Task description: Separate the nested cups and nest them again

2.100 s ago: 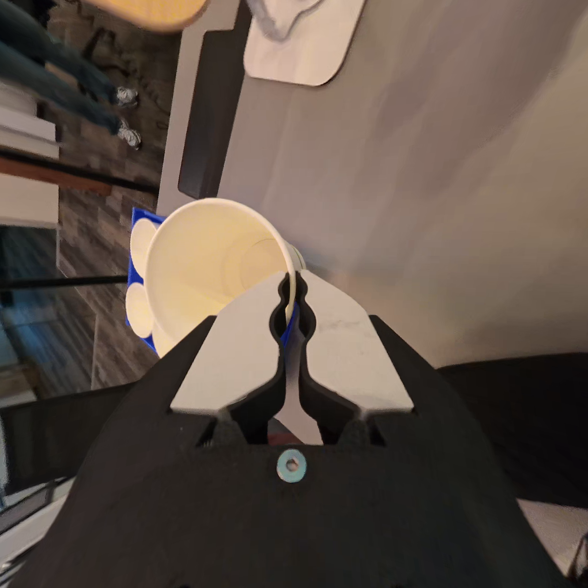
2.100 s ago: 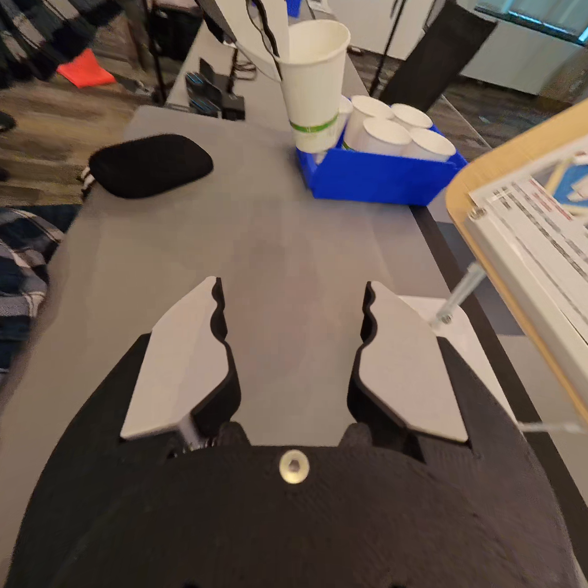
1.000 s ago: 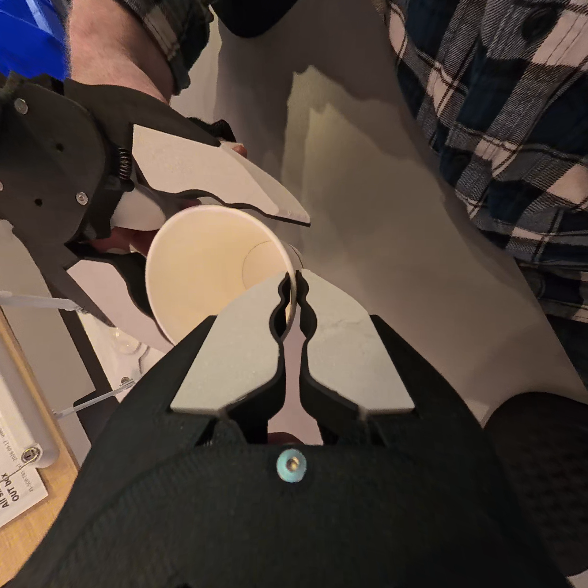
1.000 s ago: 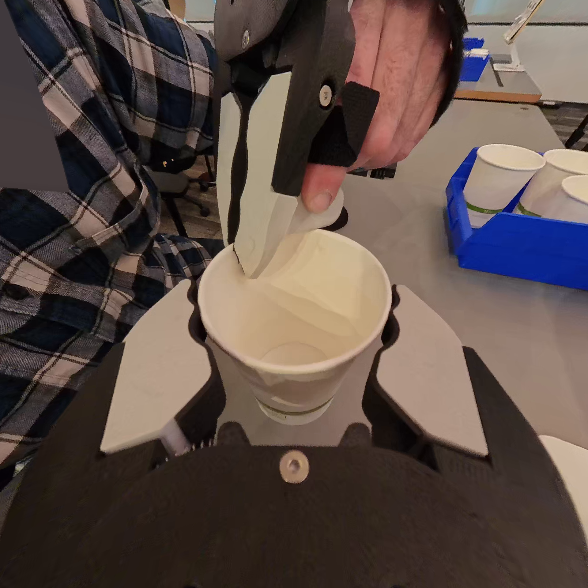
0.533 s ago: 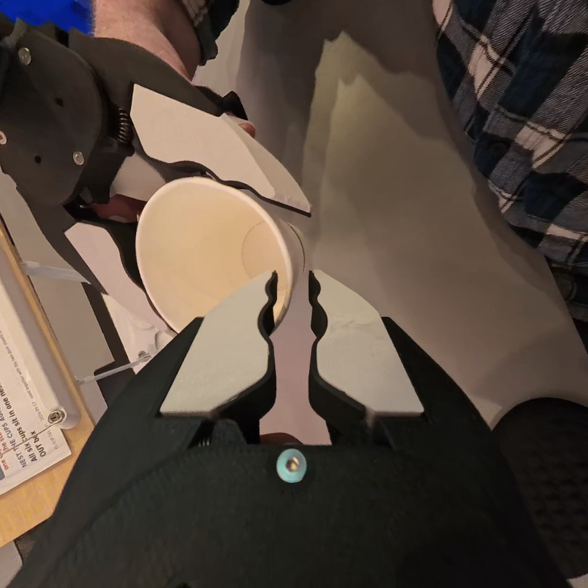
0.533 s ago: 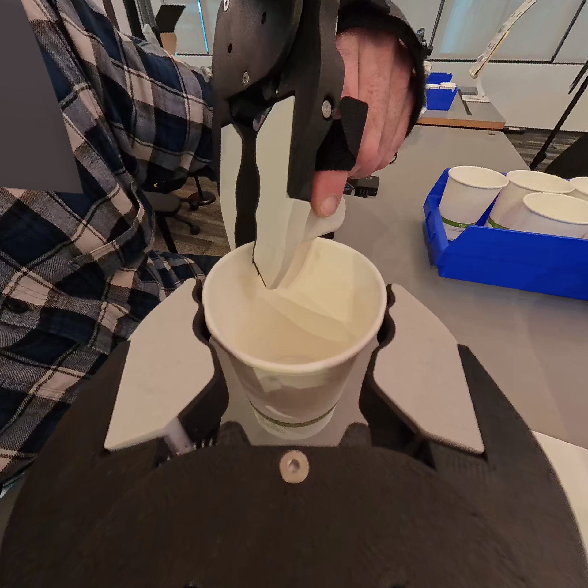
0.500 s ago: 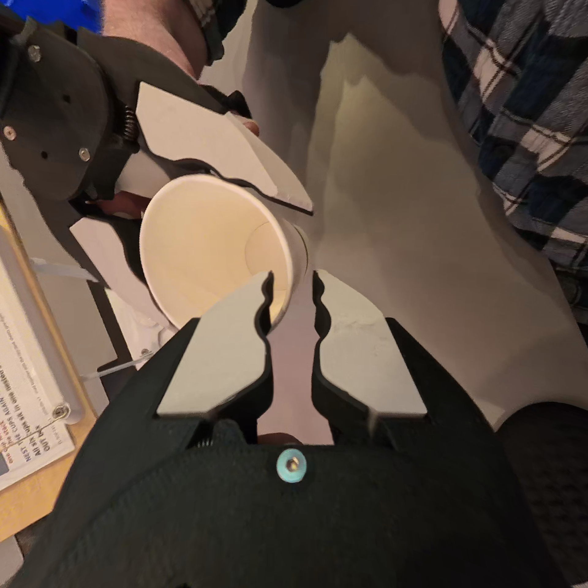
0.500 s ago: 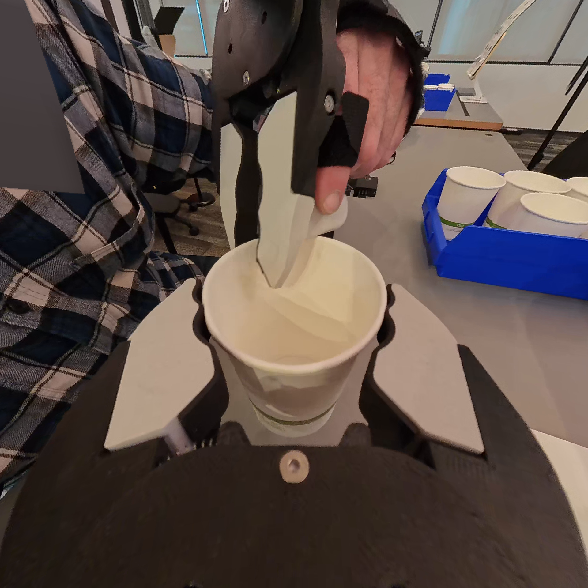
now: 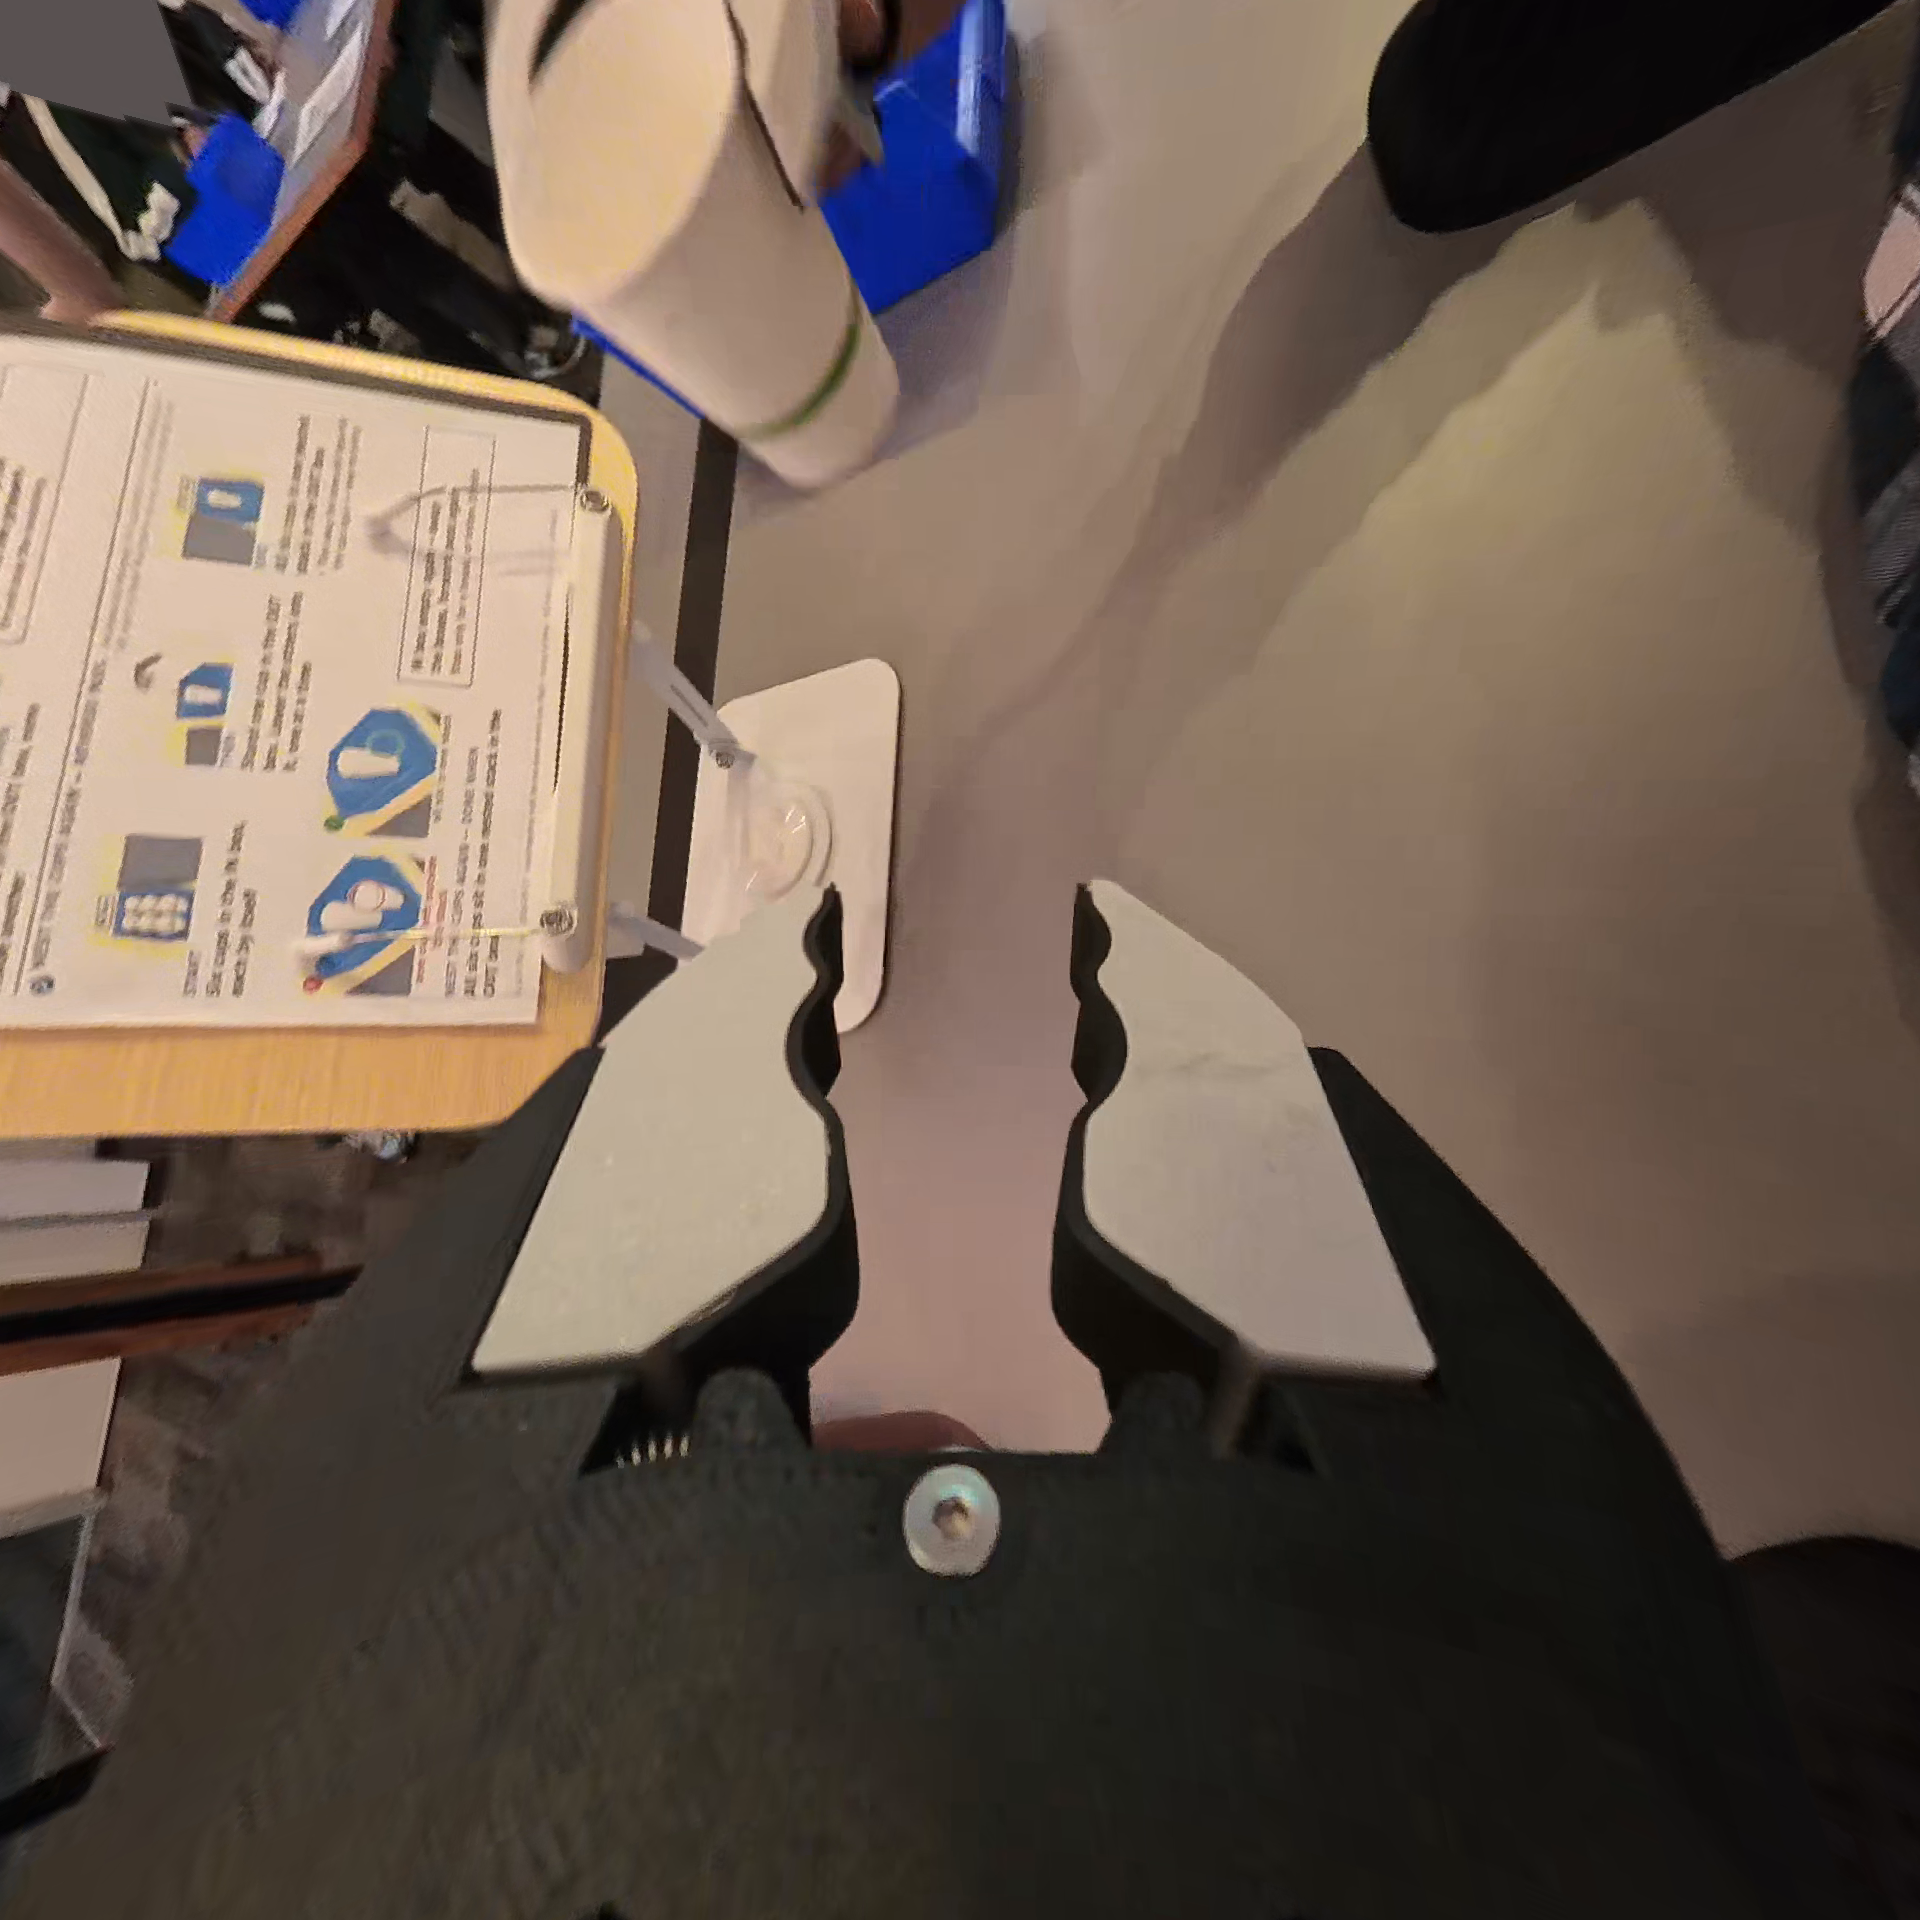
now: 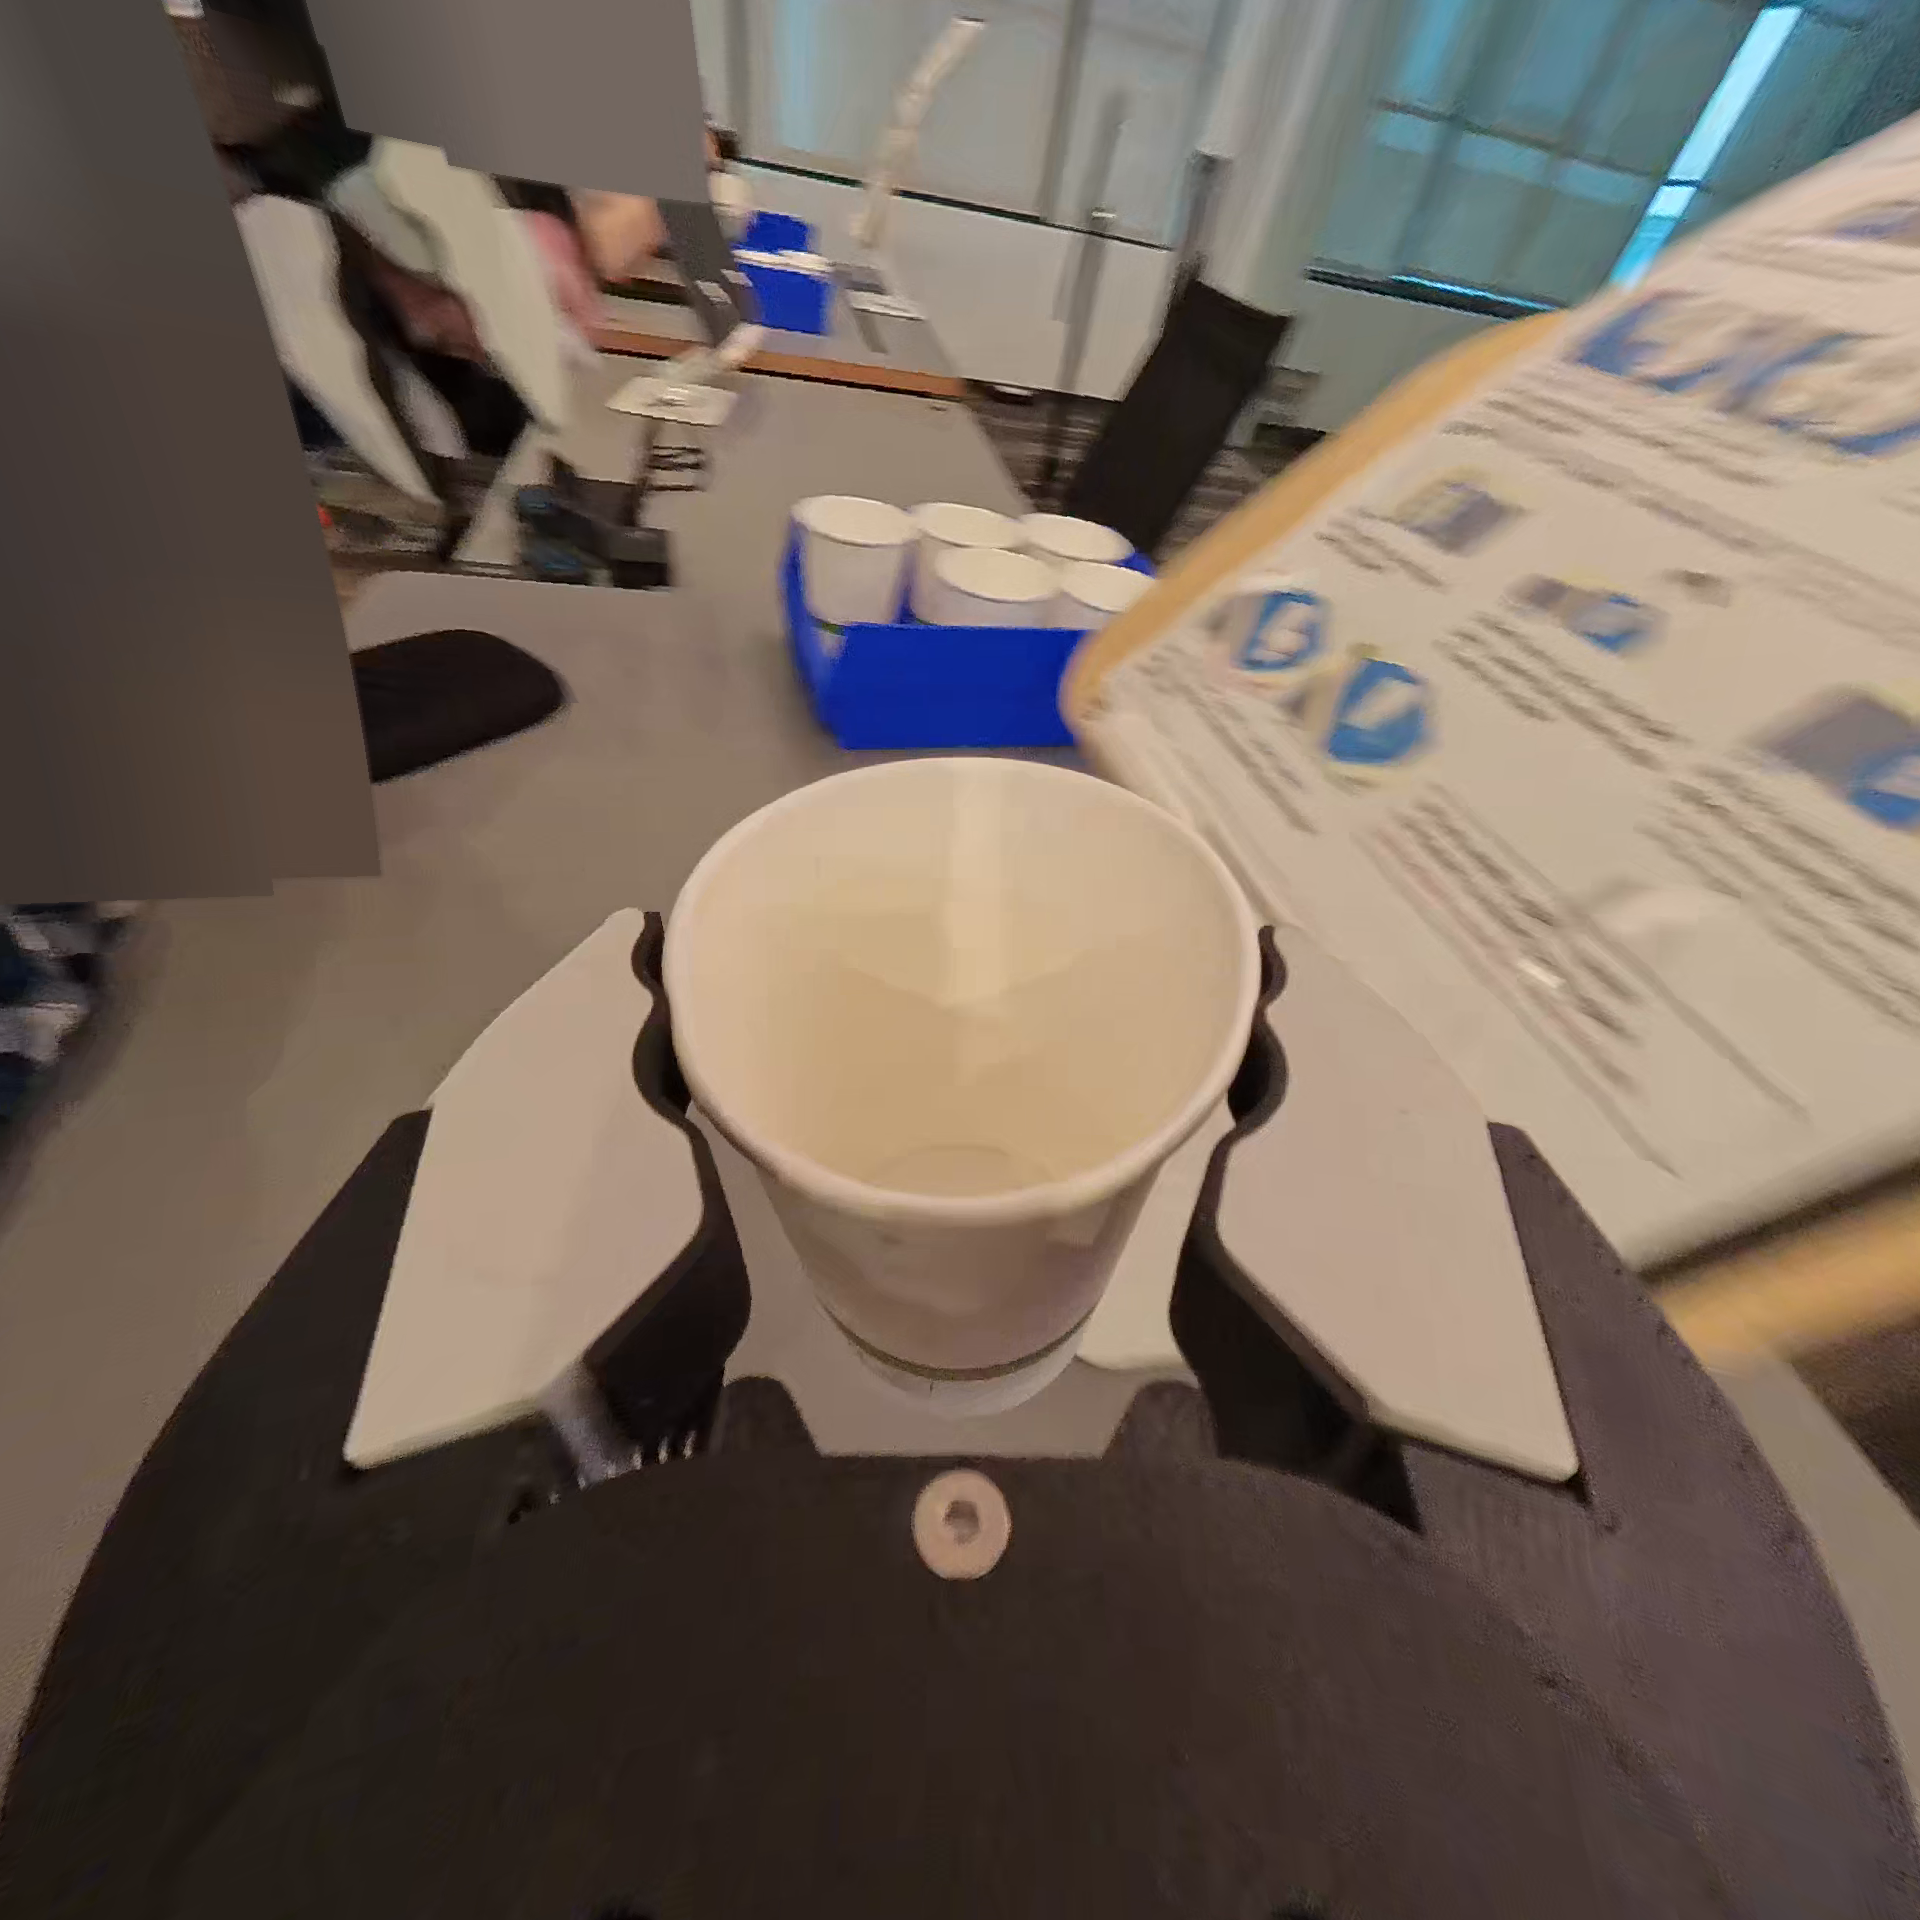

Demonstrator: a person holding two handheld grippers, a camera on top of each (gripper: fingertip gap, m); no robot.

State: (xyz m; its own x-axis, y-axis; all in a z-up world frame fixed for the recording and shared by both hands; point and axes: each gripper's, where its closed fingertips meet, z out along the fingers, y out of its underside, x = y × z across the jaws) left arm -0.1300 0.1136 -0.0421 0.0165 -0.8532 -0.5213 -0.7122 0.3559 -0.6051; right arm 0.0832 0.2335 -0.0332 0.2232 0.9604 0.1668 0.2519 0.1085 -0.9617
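Right claw around white cup

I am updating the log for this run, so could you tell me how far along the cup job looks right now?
Done: five white cups stand apart in the blue bin, so most look separated. In hand: the right tool grips a white paper cup at its rim above the grey table; the left tool is open and empty. Left: placing this cup, then nesting them again, not yet begun.
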